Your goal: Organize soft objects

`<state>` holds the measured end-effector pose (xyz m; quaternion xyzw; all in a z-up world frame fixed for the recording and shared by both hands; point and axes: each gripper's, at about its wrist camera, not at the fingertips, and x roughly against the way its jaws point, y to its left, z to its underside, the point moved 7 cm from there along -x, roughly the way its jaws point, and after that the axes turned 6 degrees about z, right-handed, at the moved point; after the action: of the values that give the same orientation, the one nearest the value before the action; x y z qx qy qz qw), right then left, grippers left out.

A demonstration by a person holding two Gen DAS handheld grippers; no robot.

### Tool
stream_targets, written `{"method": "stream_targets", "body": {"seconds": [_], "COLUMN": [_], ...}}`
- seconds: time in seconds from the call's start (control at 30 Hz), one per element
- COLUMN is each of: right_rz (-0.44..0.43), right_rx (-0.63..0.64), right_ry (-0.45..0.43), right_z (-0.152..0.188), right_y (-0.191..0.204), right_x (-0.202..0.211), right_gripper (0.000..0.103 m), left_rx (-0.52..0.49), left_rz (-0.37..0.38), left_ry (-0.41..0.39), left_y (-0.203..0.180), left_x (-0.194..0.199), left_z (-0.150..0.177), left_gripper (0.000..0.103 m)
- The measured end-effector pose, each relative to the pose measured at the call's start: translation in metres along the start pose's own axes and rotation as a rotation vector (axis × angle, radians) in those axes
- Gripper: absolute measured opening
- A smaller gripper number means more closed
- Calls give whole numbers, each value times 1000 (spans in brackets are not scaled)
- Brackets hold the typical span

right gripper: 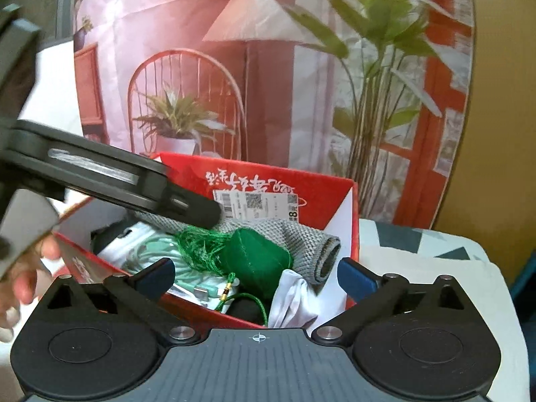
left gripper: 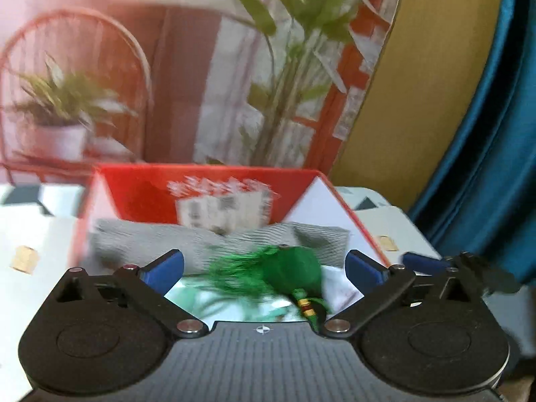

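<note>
The green tasselled pouch (right gripper: 256,261) lies inside the red box (right gripper: 348,207), on top of the other soft items: the grey knitted cloth (right gripper: 301,238) behind it, a white cloth (right gripper: 294,296) at its near right, and a mint-green cable (right gripper: 147,251) to its left. Nothing grips the pouch. The left gripper (left gripper: 264,269) stands with jaws wide apart, the pouch below and between the blue pads (left gripper: 164,269) without contact. The right gripper (right gripper: 256,278) is likewise spread wide and empty, at the box's near rim.

The step in hand appears to be release and withdrawal. To do it well, lift each tool clear before moving sideways, so no pad snags the tassel threads or the gold-beaded cord (right gripper: 231,288).

The box walls rise on the far and right sides; the near rim is low. The left tool reaches across the box's left corner, so room there is tight. The patterned tabletop (right gripper: 418,261) to the box's right lies open.
</note>
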<state>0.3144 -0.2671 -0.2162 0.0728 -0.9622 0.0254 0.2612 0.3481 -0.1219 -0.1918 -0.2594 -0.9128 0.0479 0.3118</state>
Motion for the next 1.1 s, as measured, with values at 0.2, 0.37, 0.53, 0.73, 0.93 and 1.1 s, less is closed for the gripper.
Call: {"method": "stream_targets", "body": {"seconds": [0.2, 0.37, 0.53, 0.73, 0.93, 1.1], "right_rz": [34, 57, 76, 91, 109, 135], "right_rx": [-67, -107, -140, -170, -198, -188], "right_ry": [-32, -77, -105, -121, -143, -169], "right_z": [-7, -14, -21, -27, -30, -34], "right_y": [2, 11, 17, 25, 32, 38], "right_x": [26, 52, 79, 110, 150, 189], "right_gripper": [103, 103, 103, 103, 103, 103], "left_rx": [-48, -40, -40, 16, -21, -37], "left_rz": [-146, -198, -239, -246, -332, -357], "left_ry": [-36, -72, -116, -115, -150, -202], "left_y": [15, 19, 15, 8, -5, -22], "left_x": [49, 89, 132, 172, 216, 257], "left_z": [5, 13, 20, 26, 27, 23], "left_gripper": [103, 103, 103, 103, 103, 103]}}
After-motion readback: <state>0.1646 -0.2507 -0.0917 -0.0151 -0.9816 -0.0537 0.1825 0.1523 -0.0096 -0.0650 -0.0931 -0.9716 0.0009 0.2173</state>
